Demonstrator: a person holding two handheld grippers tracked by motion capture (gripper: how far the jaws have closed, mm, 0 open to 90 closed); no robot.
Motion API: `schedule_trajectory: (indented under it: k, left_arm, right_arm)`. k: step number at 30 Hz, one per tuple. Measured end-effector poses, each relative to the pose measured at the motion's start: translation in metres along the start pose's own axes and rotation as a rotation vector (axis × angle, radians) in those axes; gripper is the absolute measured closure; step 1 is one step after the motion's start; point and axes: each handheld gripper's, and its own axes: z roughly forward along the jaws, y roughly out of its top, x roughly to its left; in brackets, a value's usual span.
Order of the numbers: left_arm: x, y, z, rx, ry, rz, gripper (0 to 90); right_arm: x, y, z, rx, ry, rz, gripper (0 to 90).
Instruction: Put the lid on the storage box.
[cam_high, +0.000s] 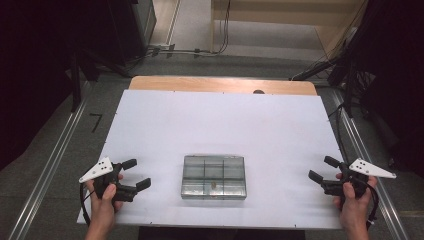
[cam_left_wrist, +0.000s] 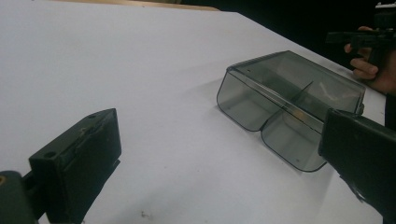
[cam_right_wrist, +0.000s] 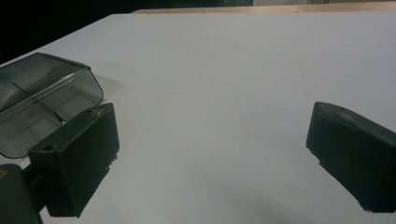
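Near the front edge of the white surface (cam_high: 165, 125), midway along it: a clear compartment box (cam_high: 214, 177), lid closed, small item inside. Well apart to its left, the left hand-held gripper (cam_high: 139, 174), jaws spread, nothing between. Well apart to its right, the right hand-held gripper (cam_high: 324, 168), jaws spread wide, likewise empty. Farther back, bare white surface, then a wooden edge (cam_high: 222, 84), grey floor, cables (cam_high: 190, 51), dark stands.

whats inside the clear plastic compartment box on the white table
Inside the clear plastic compartment box, dividers form compartments, and one small brownish item sits in a front middle cell. Its kind is unclear; glare hides some cells.
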Motion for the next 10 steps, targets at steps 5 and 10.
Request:
schedule_trajectory:
  k: [5,10]
  left_arm:
    - [-0.0026,-0.0015,0.0021,0.004,0.010,0.018,0.0]
    - [-0.0023,-0.0018,0.0020,0.001,0.011,0.014,0.0]
  right_arm:
    - [0.0010,-0.0014,-0.0012,-0.030,-0.018,0.008,0.0]
    - [0.0035,-0.0016,0.0034,-0.005,-0.030,-0.011,0.0]
